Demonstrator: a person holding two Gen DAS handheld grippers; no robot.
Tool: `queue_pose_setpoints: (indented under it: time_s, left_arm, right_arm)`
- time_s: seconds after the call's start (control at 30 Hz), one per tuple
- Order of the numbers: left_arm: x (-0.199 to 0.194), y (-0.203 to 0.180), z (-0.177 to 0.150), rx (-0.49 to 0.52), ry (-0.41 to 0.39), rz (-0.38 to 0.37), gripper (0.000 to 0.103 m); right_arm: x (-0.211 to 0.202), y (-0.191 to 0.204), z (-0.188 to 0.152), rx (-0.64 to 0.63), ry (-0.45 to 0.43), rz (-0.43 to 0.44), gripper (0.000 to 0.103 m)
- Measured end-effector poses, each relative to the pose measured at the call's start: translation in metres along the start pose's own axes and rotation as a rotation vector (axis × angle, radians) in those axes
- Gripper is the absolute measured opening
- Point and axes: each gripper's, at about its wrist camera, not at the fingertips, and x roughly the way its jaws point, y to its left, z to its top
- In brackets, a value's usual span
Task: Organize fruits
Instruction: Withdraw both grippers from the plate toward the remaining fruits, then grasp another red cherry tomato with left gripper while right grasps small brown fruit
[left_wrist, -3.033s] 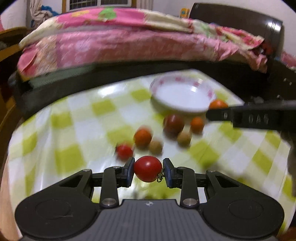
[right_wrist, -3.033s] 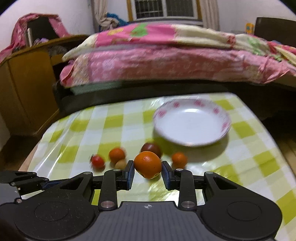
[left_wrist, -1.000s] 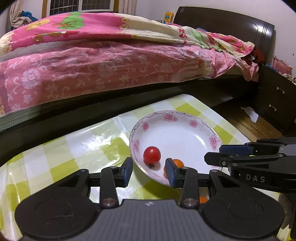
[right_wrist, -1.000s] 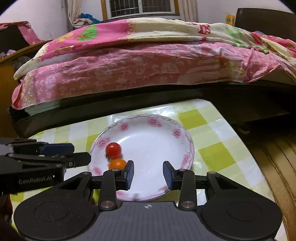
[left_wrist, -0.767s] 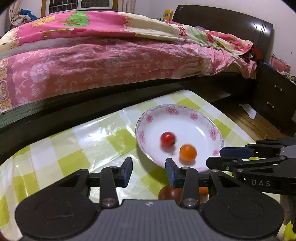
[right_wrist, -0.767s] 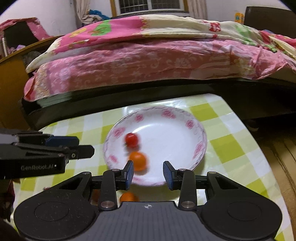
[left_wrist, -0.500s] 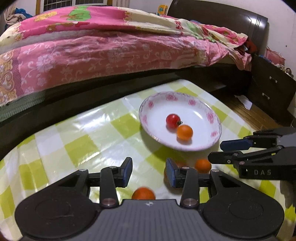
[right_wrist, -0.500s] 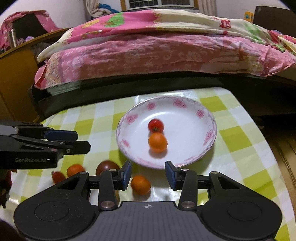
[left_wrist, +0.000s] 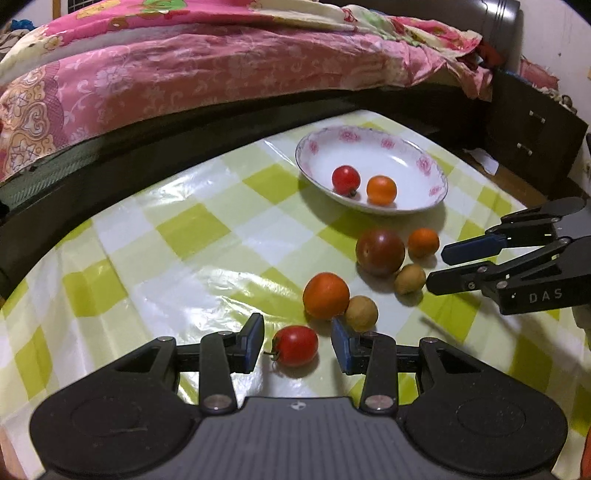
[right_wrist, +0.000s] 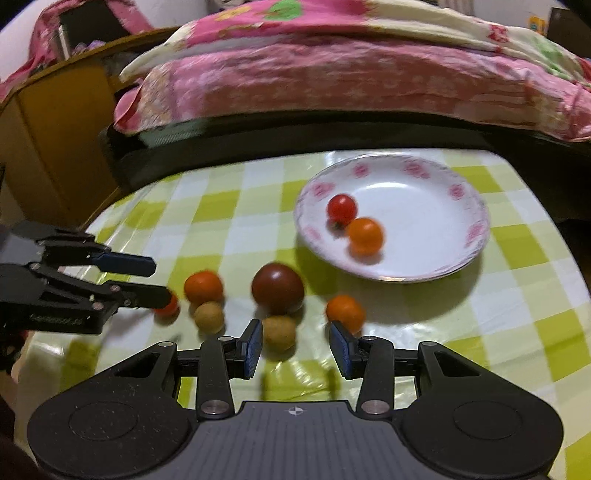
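Six loose fruits, seemingly unobstructed

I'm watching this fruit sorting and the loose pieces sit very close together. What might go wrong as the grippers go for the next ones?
The left gripper stands open around the red tomato; its right finger is close to a small brown fruit and may knock it rolling.

The right gripper, open, brackets another brown fruit beside the dark tomato and could nudge that.

Round fruit might roll on the glossy tablecloth.
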Motion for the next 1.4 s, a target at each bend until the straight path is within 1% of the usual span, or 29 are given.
queue_pose_setpoints:
  time_s: [0.17, 0.37, 0.63, 0.8, 0.97, 1.07, 1.13, 1.23, 1.33, 1.4]
  left_arm:
    - [0.006, -0.007, -0.002, 0.047, 0.009, 0.015, 0.047]
    - [0.012, -0.008, -0.006, 0.062, 0.028, 0.017, 0.048]
    - [0.015, -0.007, -0.008, 0.065, 0.033, 0.020, 0.048]
    - [0.019, -0.007, -0.010, 0.077, 0.042, 0.031, 0.048]
    - [0.018, -0.007, -0.009, 0.068, 0.043, 0.031, 0.047]
    - [0.018, -0.006, -0.007, 0.063, 0.048, 0.037, 0.042]
    - [0.017, -0.007, -0.006, 0.070, 0.056, 0.048, 0.037]
    - [0.016, -0.007, -0.005, 0.064, 0.063, 0.034, 0.037]
    - [0.014, -0.012, -0.006, 0.083, 0.061, 0.025, 0.037]
    - [0.012, -0.013, -0.006, 0.073, 0.058, 0.006, 0.037]
  right_arm:
    - [0.009, 0.007, 0.000, -0.018, 0.019, 0.014, 0.038]
    - [0.016, 0.010, 0.001, -0.039, 0.014, 0.011, 0.039]
    - [0.031, 0.016, 0.001, -0.062, 0.033, 0.009, 0.039]
    - [0.033, 0.016, 0.000, -0.067, 0.029, 0.003, 0.039]
    - [0.032, 0.016, 0.001, -0.065, 0.039, -0.011, 0.032]
    - [0.031, 0.014, 0.001, -0.060, 0.042, -0.018, 0.026]
    - [0.030, 0.013, 0.001, -0.052, 0.047, -0.013, 0.026]
    - [0.027, 0.014, -0.001, -0.059, 0.049, -0.011, 0.026]
    - [0.023, 0.016, -0.001, -0.061, 0.049, -0.002, 0.026]
    - [0.021, 0.016, -0.001, -0.065, 0.046, 0.001, 0.026]
